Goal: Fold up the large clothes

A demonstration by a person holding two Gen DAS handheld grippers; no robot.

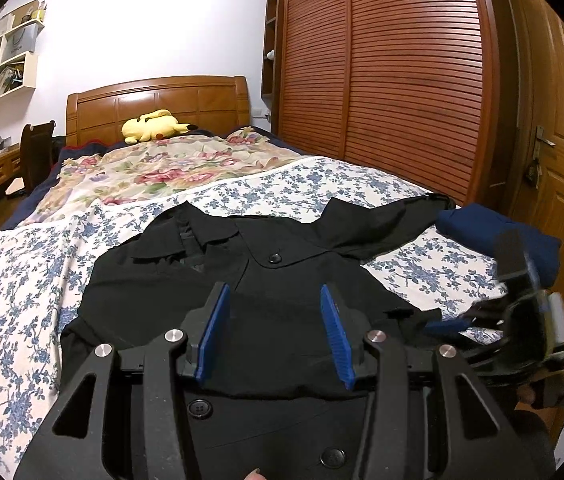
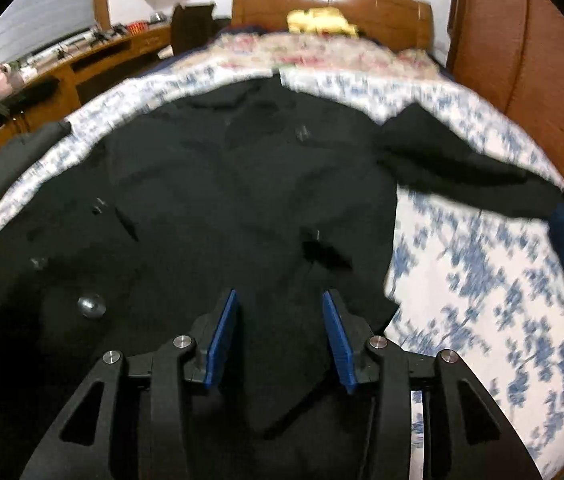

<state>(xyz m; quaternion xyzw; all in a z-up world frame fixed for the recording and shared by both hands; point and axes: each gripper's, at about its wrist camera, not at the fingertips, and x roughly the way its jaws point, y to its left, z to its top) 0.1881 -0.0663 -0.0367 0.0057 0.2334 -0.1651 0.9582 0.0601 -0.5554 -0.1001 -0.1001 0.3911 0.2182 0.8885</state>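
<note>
A large black coat (image 1: 209, 280) with dark buttons lies spread on the bed, collar toward the headboard, one sleeve (image 1: 382, 220) stretched to the right. My left gripper (image 1: 273, 292) hovers open over the coat's middle with nothing between its blue pads. My right gripper (image 2: 279, 296) is open too, empty, above the coat (image 2: 221, 200) near its right edge; that view is motion-blurred. The right gripper also shows at the right edge of the left wrist view (image 1: 522, 312), blurred.
The bed has a blue floral sheet (image 1: 21, 280) and a pink floral blanket (image 1: 169, 164). A folded navy garment (image 1: 494, 236) lies at the bed's right edge. A yellow plush (image 1: 153, 125) rests by the wooden headboard. A slatted wardrobe (image 1: 394, 80) stands at right, a desk (image 2: 93, 56) at left.
</note>
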